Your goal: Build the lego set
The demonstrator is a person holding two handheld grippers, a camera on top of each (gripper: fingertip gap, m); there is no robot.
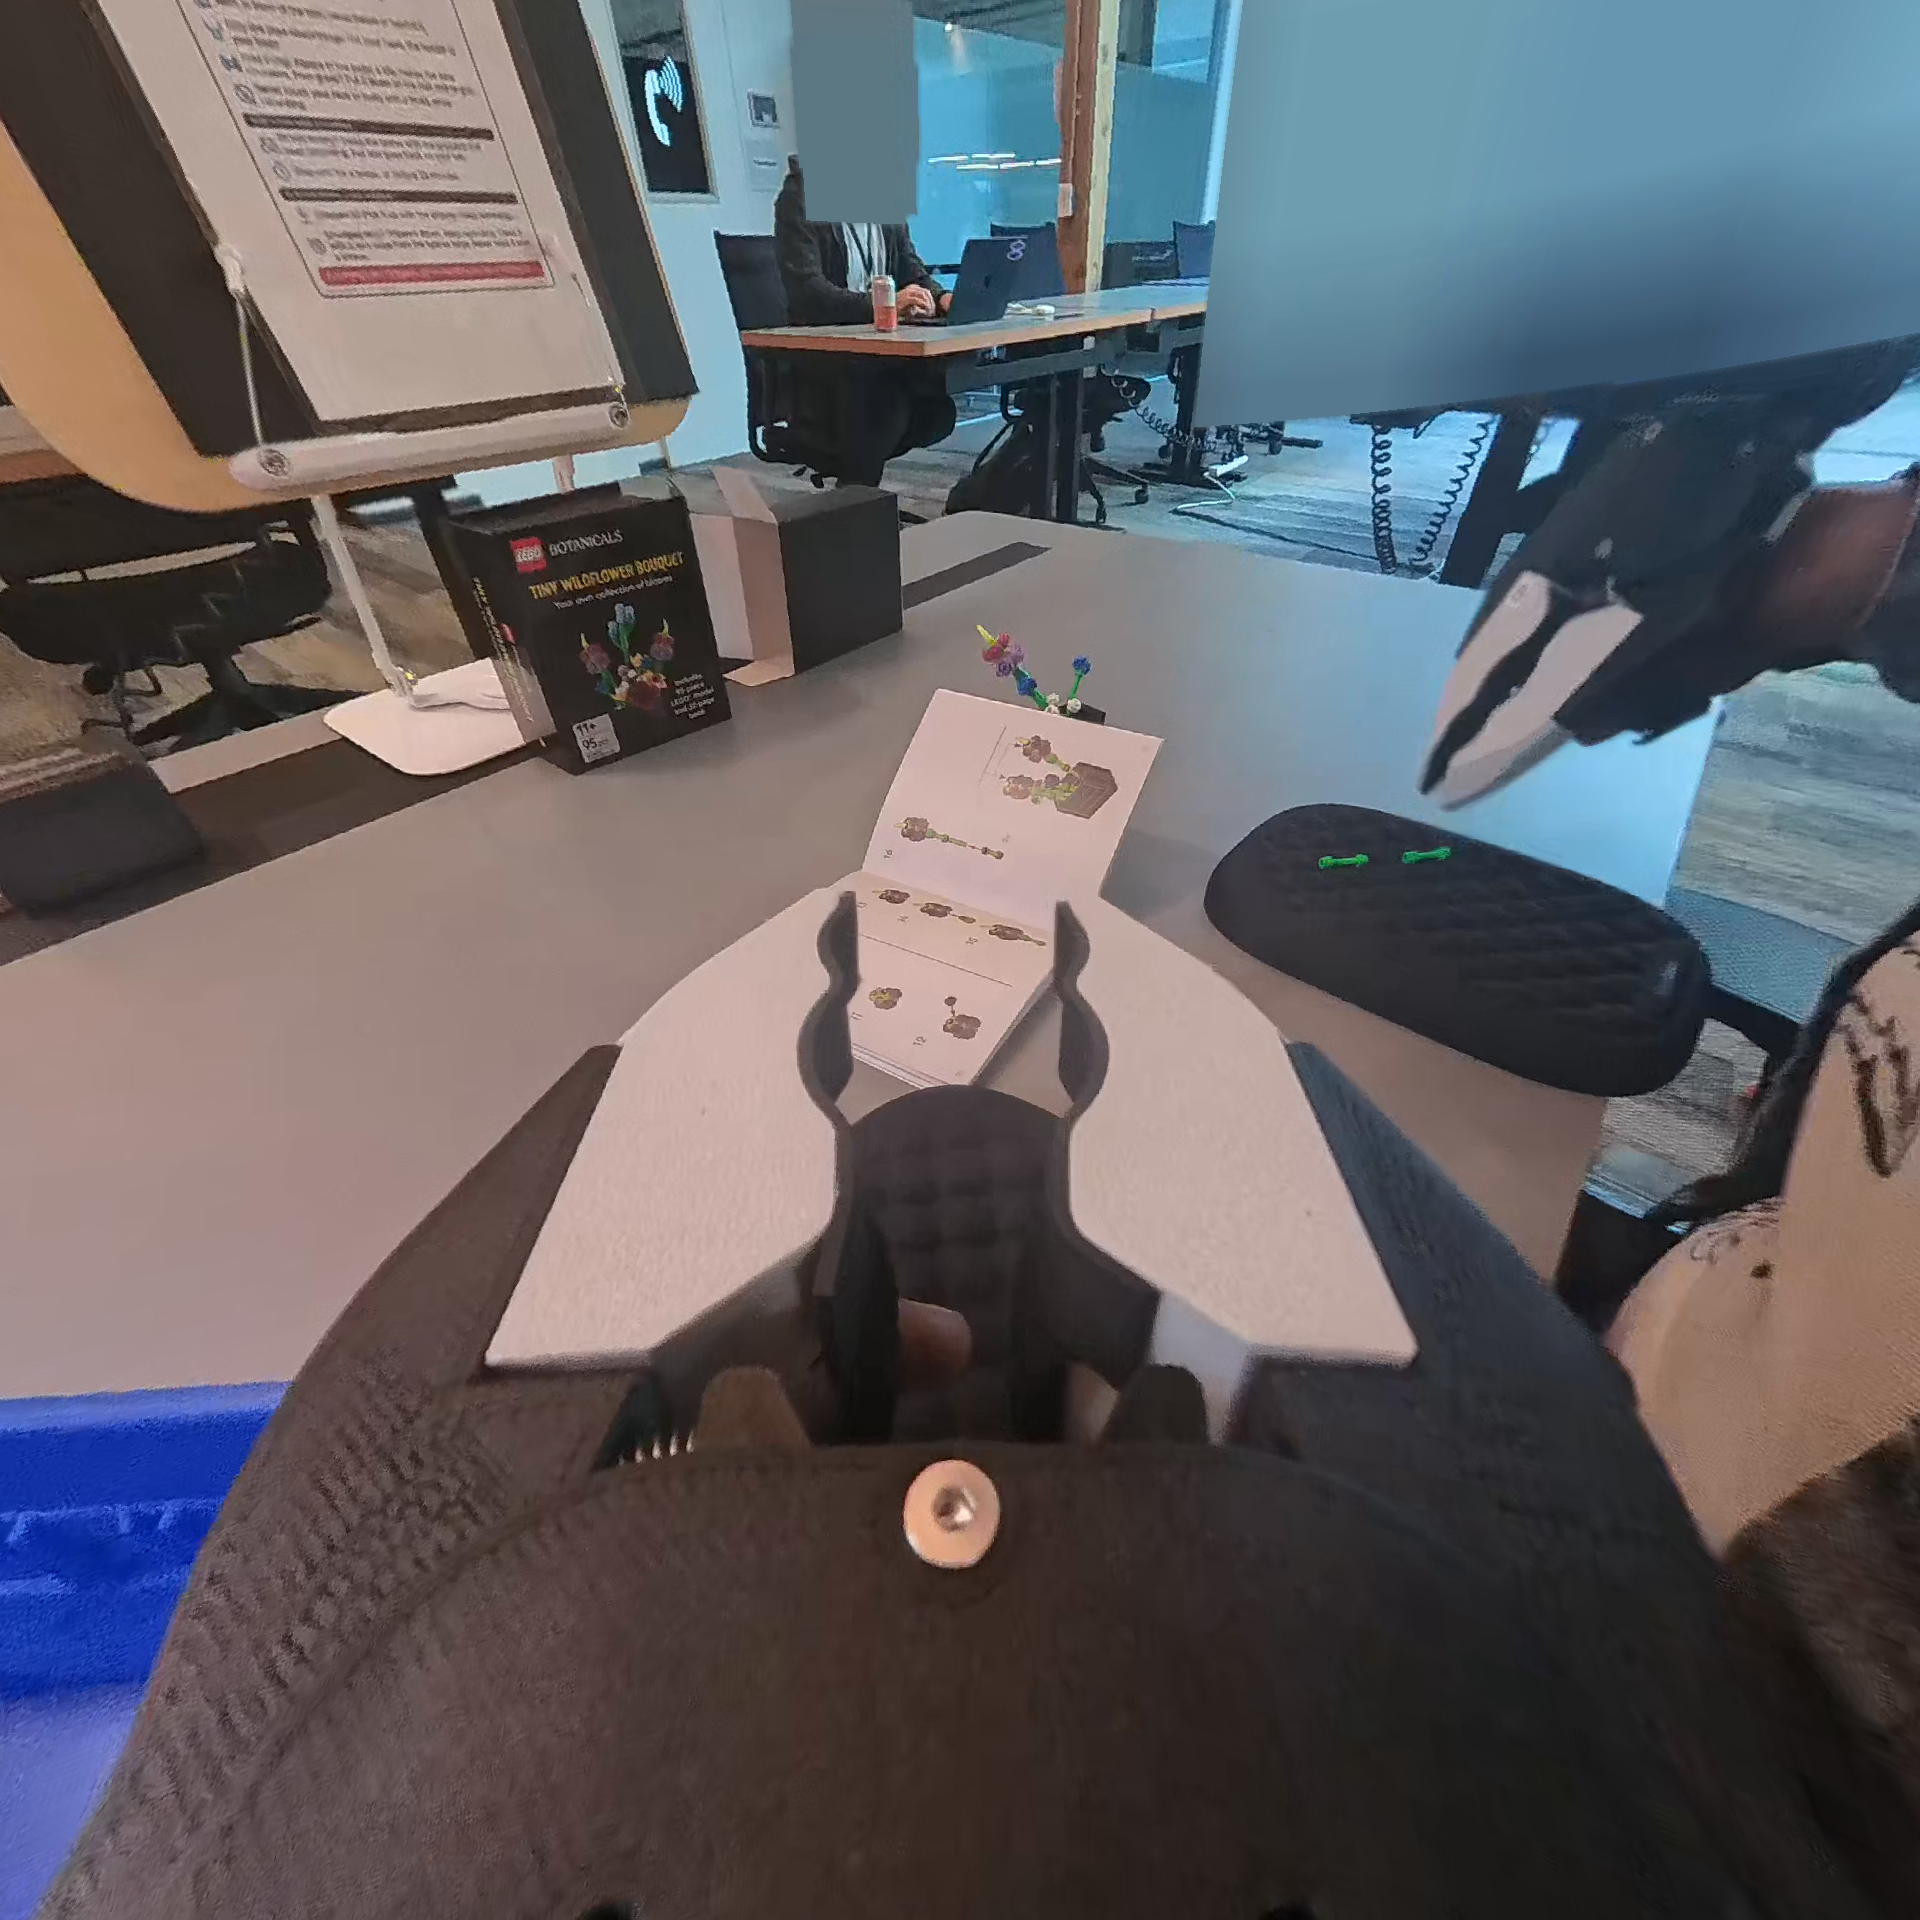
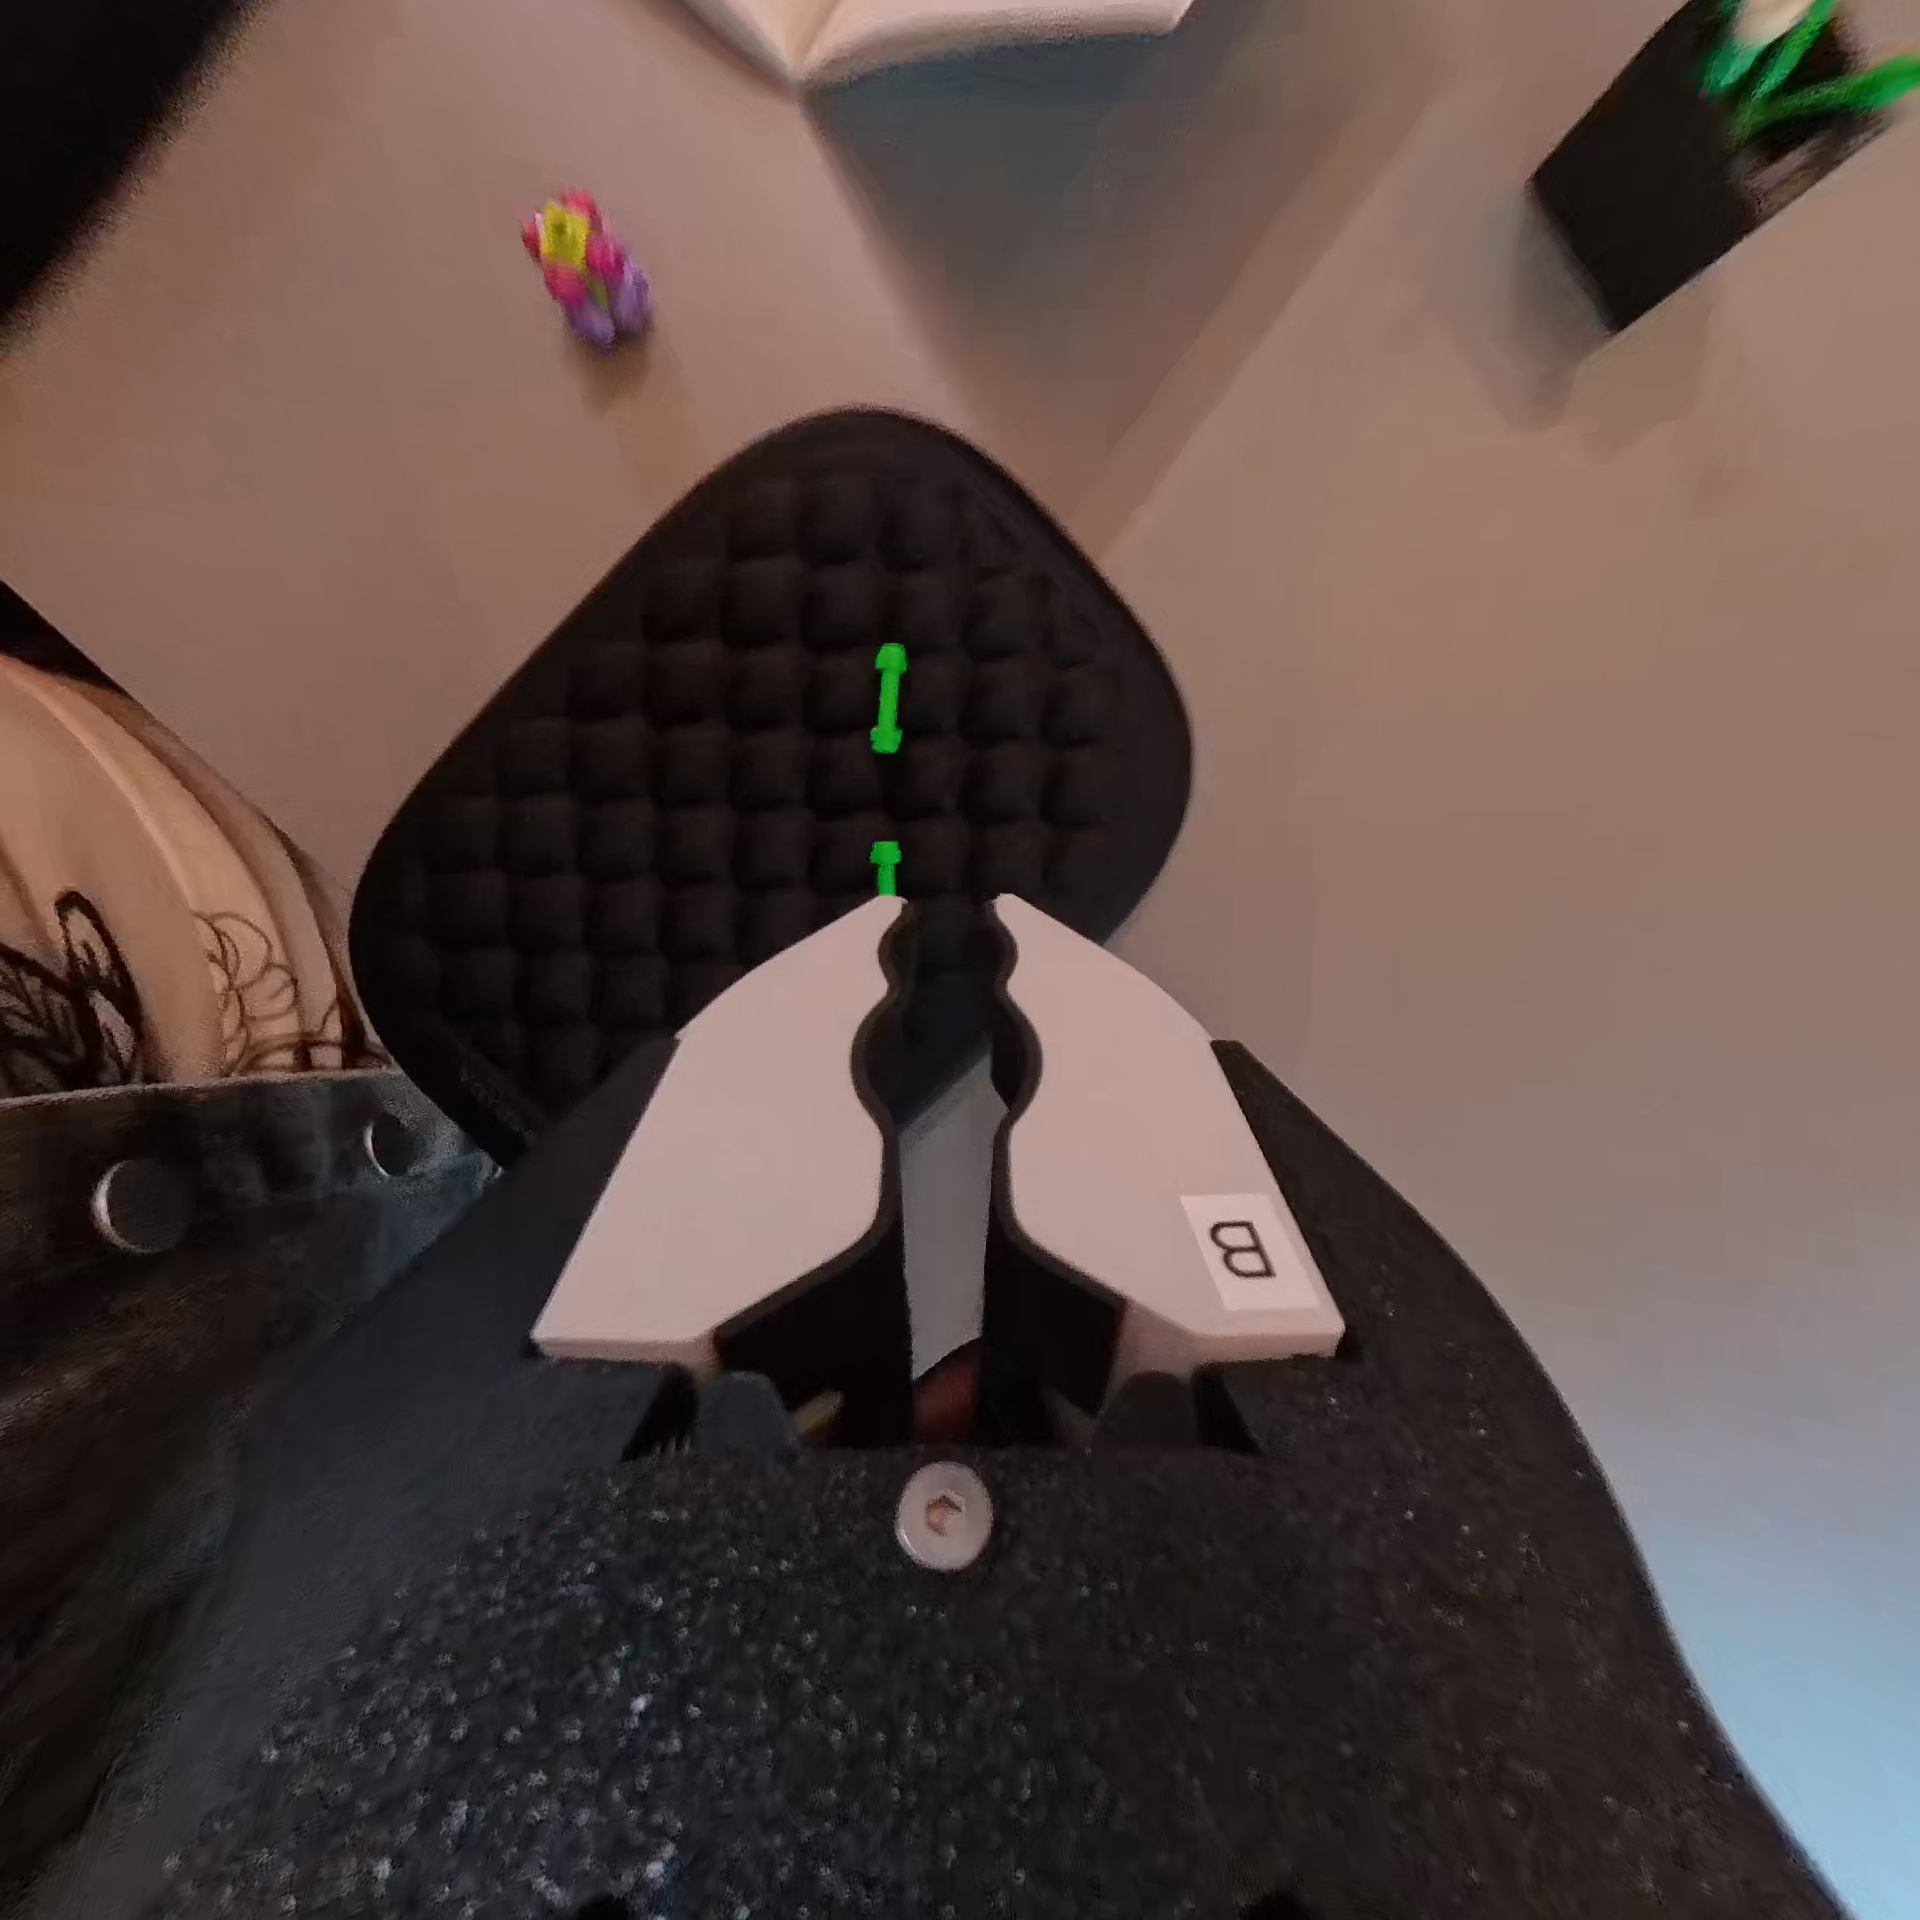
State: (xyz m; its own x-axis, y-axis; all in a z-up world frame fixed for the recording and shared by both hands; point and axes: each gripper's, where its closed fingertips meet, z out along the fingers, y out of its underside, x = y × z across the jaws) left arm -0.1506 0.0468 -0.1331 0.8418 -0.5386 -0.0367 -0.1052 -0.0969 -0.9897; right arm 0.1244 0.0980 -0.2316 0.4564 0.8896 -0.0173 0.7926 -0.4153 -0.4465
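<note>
The left claw (image 1: pixel 956 925) is held apart and empty above the open instruction booklet (image 1: pixel 1013 831) on the grey worktop (image 1: pixel 416 987). The right claw (image 2: pixel 948 909) is seen with a narrow gap between its tips, gripping nothing, over a black quilted pad (image 2: pixel 727 748). Two green stem pieces (image 2: pixel 888 696) lie there; the nearer one is partly hidden by the tip. A pink flower piece (image 2: pixel 587 265) and the potted bouquet (image 1: pixel 1029 670) are blurred.
</note>
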